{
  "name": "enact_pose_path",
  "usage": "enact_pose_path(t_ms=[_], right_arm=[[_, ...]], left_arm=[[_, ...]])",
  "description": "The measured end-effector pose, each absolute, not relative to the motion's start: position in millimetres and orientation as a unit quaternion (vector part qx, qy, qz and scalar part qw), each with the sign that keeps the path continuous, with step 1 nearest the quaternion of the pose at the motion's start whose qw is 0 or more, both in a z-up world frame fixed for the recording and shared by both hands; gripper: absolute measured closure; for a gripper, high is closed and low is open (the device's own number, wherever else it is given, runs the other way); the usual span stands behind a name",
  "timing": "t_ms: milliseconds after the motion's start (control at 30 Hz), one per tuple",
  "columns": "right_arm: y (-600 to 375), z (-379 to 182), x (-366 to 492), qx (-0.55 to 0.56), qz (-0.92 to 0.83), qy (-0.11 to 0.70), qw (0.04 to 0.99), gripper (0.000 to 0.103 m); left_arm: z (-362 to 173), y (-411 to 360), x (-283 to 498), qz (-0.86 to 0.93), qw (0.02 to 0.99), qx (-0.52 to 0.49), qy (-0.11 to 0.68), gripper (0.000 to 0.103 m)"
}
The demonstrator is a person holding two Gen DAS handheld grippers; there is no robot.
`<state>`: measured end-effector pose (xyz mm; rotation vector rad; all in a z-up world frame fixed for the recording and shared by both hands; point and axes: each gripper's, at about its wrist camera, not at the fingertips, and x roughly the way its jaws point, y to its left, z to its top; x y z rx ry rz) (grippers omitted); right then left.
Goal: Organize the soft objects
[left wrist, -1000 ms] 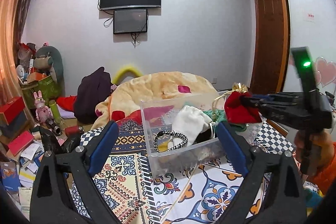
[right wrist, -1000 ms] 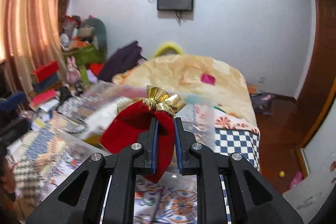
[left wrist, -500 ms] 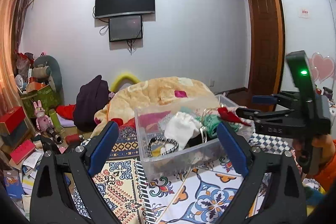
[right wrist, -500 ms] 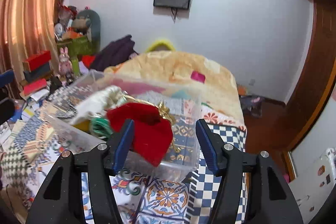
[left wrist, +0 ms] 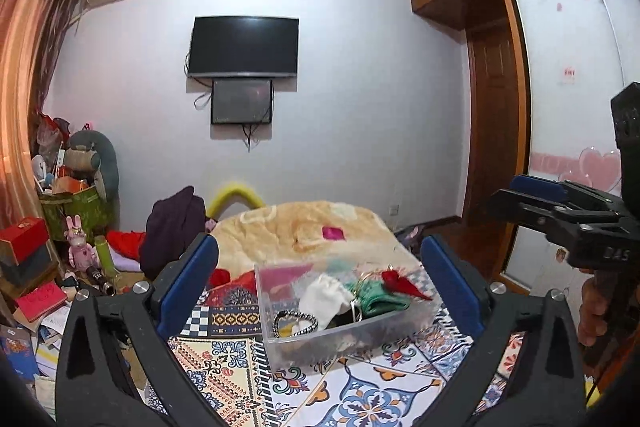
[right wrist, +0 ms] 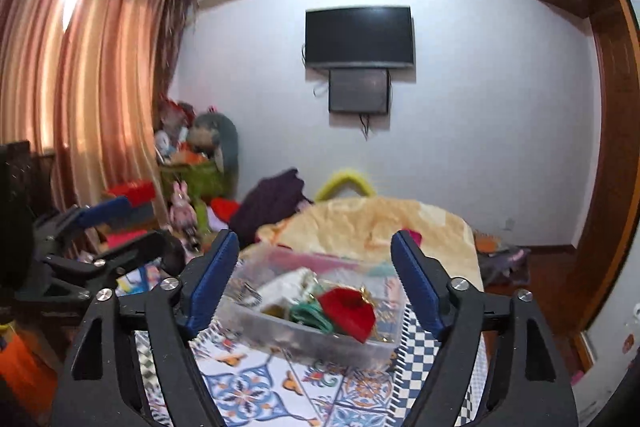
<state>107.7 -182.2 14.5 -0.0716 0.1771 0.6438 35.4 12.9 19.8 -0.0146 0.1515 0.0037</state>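
A clear plastic bin (left wrist: 360, 337) stands on the patterned bed cover and also shows in the right wrist view (right wrist: 296, 341). In it lie a red pouch with gold trim (right wrist: 350, 311) (left wrist: 402, 283), a green pouch (left wrist: 376, 297) (right wrist: 308, 317), a white pouch (left wrist: 326, 301) and a black-and-white band (left wrist: 294, 321). My left gripper (left wrist: 320, 283) is open and empty, held back from the bin. My right gripper (right wrist: 316, 279) is open and empty, above and behind the bin; it shows at the right of the left wrist view (left wrist: 560, 203).
A beige blanket (left wrist: 304, 231) lies beyond the bin with dark clothes (left wrist: 172, 231) beside it. Boxes, books and toys (left wrist: 36, 267) crowd the floor at the left. A wooden wardrobe (left wrist: 492, 155) stands at the right. A TV (left wrist: 244, 47) hangs on the far wall.
My right gripper opened and dropped the red pouch into the bin, then pulled back and up. My left gripper also drew back from the bin.
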Motion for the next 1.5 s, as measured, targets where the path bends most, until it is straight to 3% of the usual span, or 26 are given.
enact_pose_path(t_ms=[1500], right_arm=[[-186, 13, 79, 0.005, 0.336, 0.076, 0.939, 0.015]], left_arm=[[33, 3, 11, -0.013, 0.998, -0.011, 0.062, 0.0]])
